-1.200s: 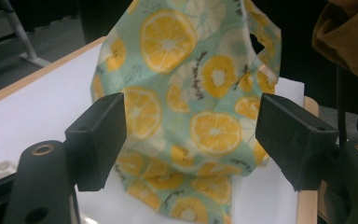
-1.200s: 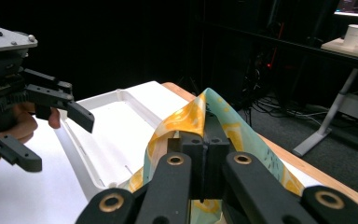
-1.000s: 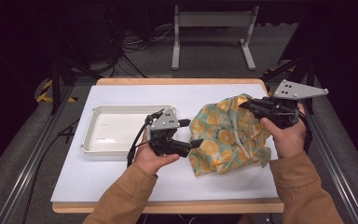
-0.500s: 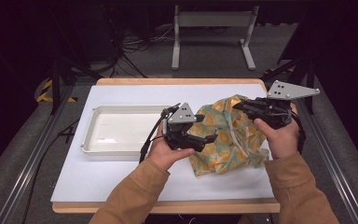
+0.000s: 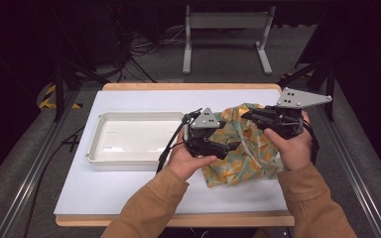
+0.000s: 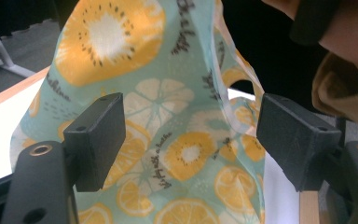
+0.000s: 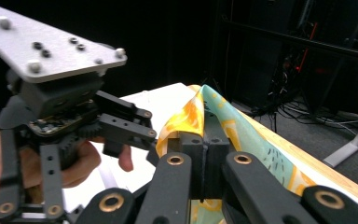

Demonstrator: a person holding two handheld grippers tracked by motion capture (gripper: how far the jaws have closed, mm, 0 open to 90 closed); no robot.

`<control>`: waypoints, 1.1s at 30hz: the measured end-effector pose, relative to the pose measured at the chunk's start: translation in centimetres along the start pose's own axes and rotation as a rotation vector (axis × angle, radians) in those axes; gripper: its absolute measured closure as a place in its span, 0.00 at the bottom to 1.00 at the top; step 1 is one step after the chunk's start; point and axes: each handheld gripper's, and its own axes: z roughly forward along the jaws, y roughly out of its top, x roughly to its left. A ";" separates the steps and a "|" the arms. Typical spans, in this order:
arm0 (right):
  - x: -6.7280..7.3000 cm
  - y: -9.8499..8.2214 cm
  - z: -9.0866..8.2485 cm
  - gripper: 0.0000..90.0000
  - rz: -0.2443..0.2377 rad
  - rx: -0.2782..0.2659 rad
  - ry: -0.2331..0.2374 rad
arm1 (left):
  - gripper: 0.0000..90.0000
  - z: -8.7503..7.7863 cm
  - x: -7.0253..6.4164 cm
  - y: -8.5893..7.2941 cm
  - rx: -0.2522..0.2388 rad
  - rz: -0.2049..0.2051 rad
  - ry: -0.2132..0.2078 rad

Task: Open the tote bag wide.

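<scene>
A cloth bag printed with orange and lemon slices on pale green lies at the right of the white table top, one part pulled up. My right gripper is shut on the raised edge of the bag, and the cloth comes out between its pressed pads. My left gripper is at the bag's left side, pointing right. Its jaws stand wide open, with the hanging cloth just beyond them and not pinched. The left gripper also appears in the right gripper view, close to the held edge.
An empty white tray sits on the left half of the white table top. A wooden edge runs along the table's front and back. Dark floor, cables and a metal stand lie beyond the far edge.
My left gripper has moved right, from beside the tray up to the bag. The right gripper has kept its hold on the raised cloth and stayed in place.
</scene>
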 end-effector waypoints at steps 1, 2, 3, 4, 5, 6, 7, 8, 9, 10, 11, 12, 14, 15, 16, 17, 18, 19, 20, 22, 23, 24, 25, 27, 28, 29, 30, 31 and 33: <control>0.0 0.0 0.0 1.00 0.000 0.000 0.000 | 0.27 0.0 0.0 0.0 0.000 0.000 0.000; 0.1 0.0 0.1 1.00 0.000 -0.001 0.005 | 0.27 0.1 0.0 0.1 -0.005 0.000 0.002; 0.1 0.0 0.2 1.00 0.001 -0.003 0.010 | 0.27 0.1 0.0 0.1 -0.005 -0.007 0.007; 0.2 0.0 0.3 1.00 0.002 -0.006 0.018 | 0.27 0.2 0.0 0.2 -0.008 -0.001 0.012; 0.2 0.0 0.3 1.00 0.003 -0.006 0.024 | 0.27 0.2 0.1 0.3 -0.010 -0.002 0.015; 0.3 0.0 0.4 1.00 0.004 -0.006 0.025 | 0.27 0.2 0.1 0.3 -0.010 -0.006 0.017; 0.3 0.0 0.5 1.00 0.006 -0.005 0.032 | 0.27 0.3 0.1 0.4 -0.012 -0.007 0.018; 0.4 0.0 0.5 1.00 0.009 -0.004 0.035 | 0.29 0.3 0.1 0.4 -0.005 -0.008 0.007; 0.4 0.0 0.5 1.00 0.009 -0.004 0.035 | 0.32 0.3 0.1 0.4 -0.005 -0.008 0.007; 0.4 0.0 0.6 1.00 0.007 -0.005 0.039 | 0.32 0.4 0.0 0.5 0.002 -0.013 -0.002; 0.5 0.0 0.7 1.00 0.006 -0.005 0.045 | 0.33 0.5 0.0 0.5 0.007 -0.006 0.003; 0.6 -0.1 0.8 1.00 0.008 -0.007 0.053 | 0.34 0.6 -0.1 0.5 0.008 -0.004 0.008; 0.9 0.0 1.0 1.00 0.001 -0.005 0.060 | 0.35 0.9 -0.1 0.5 0.012 -0.006 0.008; 1.0 0.0 1.0 1.00 -0.001 -0.005 0.065 | 0.36 1.1 -0.1 0.6 0.011 -0.009 0.015; 1.1 0.0 1.1 1.00 -0.003 -0.004 0.071 | 0.37 1.1 -0.1 0.6 0.013 -0.005 0.017; 1.2 0.0 1.2 1.00 -0.001 -0.002 0.073 | 0.39 1.2 -0.1 0.7 0.010 0.002 0.026; 1.2 -0.1 1.2 1.00 0.000 -0.002 0.075 | 0.40 1.2 -0.1 0.7 0.009 -0.001 0.028; 1.1 -0.1 1.3 1.00 0.003 -0.002 0.079 | 0.41 1.3 -0.1 0.8 0.007 0.000 0.035; 1.1 -0.1 1.3 1.00 0.003 -0.002 0.079 | 0.43 1.3 -0.1 0.8 0.007 0.000 0.035; 1.1 -0.2 1.3 1.00 0.011 -0.004 0.087 | 0.45 1.3 -0.1 0.9 0.003 -0.002 0.048; 1.0 -0.2 1.3 1.00 0.015 -0.004 0.091 | 0.47 1.3 0.0 0.9 0.002 -0.002 0.057; 1.0 -0.3 1.3 1.00 0.017 -0.005 0.093 | 0.50 1.3 0.0 0.9 0.000 -0.006 0.061; 1.0 -0.3 1.3 1.00 0.018 -0.005 0.094 | 0.52 1.4 0.1 0.9 -0.004 -0.013 0.060; 0.9 -0.4 1.3 1.00 0.025 -0.003 0.097 | 0.60 1.4 0.3 0.9 0.008 -0.035 0.052; 0.9 -0.4 1.4 1.00 0.026 -0.001 0.098 | 0.66 1.5 0.3 0.9 0.009 -0.038 0.053; 0.9 -0.5 1.4 1.00 0.026 0.000 0.098 | 0.71 1.5 0.3 0.9 0.012 -0.038 0.053; 0.9 -0.5 1.4 1.00 0.026 0.000 0.098 | 0.76 1.5 0.3 0.9 0.012 -0.038 0.053; 0.9 -0.5 1.4 1.00 0.027 0.001 0.096 | 0.76 1.5 0.3 0.9 0.014 -0.035 0.056; 0.8 -0.6 1.4 1.00 0.028 0.000 0.097 | 0.90 1.4 0.2 0.8 0.011 -0.026 0.058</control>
